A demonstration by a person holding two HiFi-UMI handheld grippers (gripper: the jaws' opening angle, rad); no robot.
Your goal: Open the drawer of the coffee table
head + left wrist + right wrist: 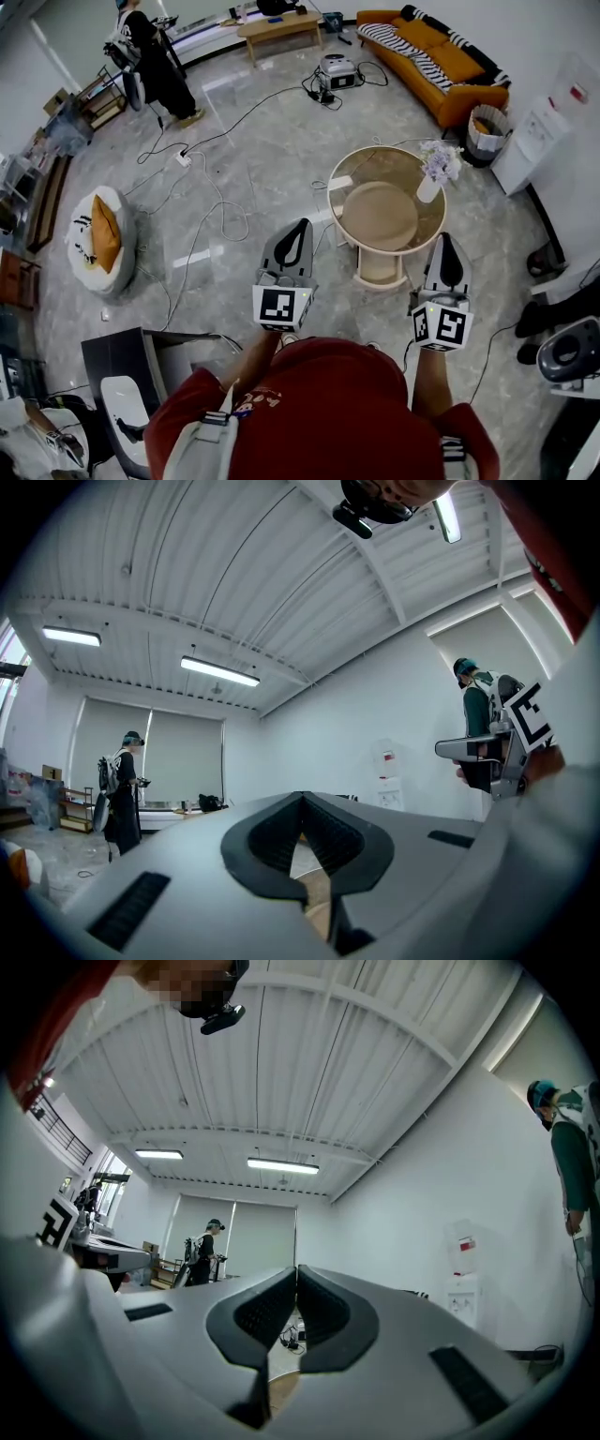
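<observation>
The round coffee table (349,173) with a glass top stands on the marble floor ahead of me in the head view. A beige drawer (380,267) juts out at its near side. My left gripper (298,225) is held up to the left of the table, clear of it, jaws shut with nothing between them. My right gripper (447,239) hovers over the table's near right rim, also shut and empty. In the left gripper view the left gripper (301,797) points level across the room. The right gripper (297,1267) does the same in its own view.
A vase of pale flowers (433,173) stands on the table's right side. Cables (206,216) trail over the floor to the left. An orange sofa (436,56), a white bin (486,131) and a wooden bench (278,26) lie beyond. A person (155,61) stands far left.
</observation>
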